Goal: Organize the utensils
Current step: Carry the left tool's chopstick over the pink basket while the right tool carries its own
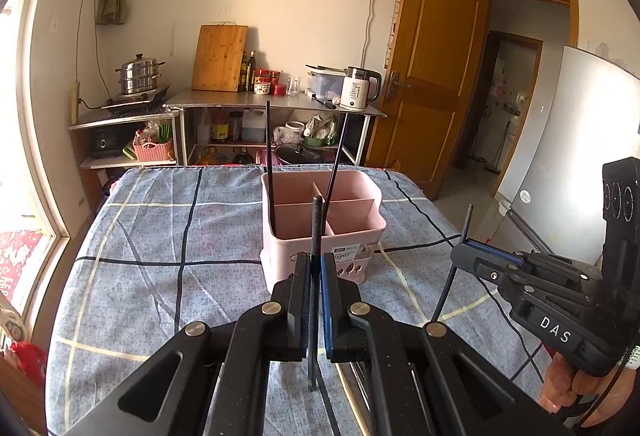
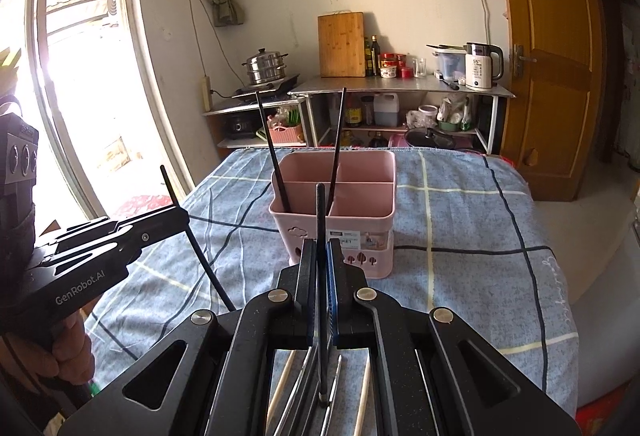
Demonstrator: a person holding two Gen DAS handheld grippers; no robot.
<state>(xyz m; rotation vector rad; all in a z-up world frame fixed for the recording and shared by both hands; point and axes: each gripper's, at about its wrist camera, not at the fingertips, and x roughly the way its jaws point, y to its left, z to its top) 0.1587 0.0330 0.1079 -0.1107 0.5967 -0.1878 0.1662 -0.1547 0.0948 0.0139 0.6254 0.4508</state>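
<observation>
Both grippers are squeezing tight, and each one is holding one black chopstick. The left gripper (image 1: 316, 272) is pinching its chopstick (image 1: 317, 224) near the middle, so the stick is pointing up and is not tipping. The right gripper (image 2: 320, 260) is doing the same with its own chopstick (image 2: 320, 212).

The pink basket (image 2: 360, 224) is sitting just ahead on the blue checked tablecloth (image 2: 460, 236). Two black chopsticks (image 2: 272, 152) are already leaning in its front left box, probably to keep like things together. More utensils (image 2: 304, 384) are lying on the cloth under the right gripper, waiting their turn.
</observation>
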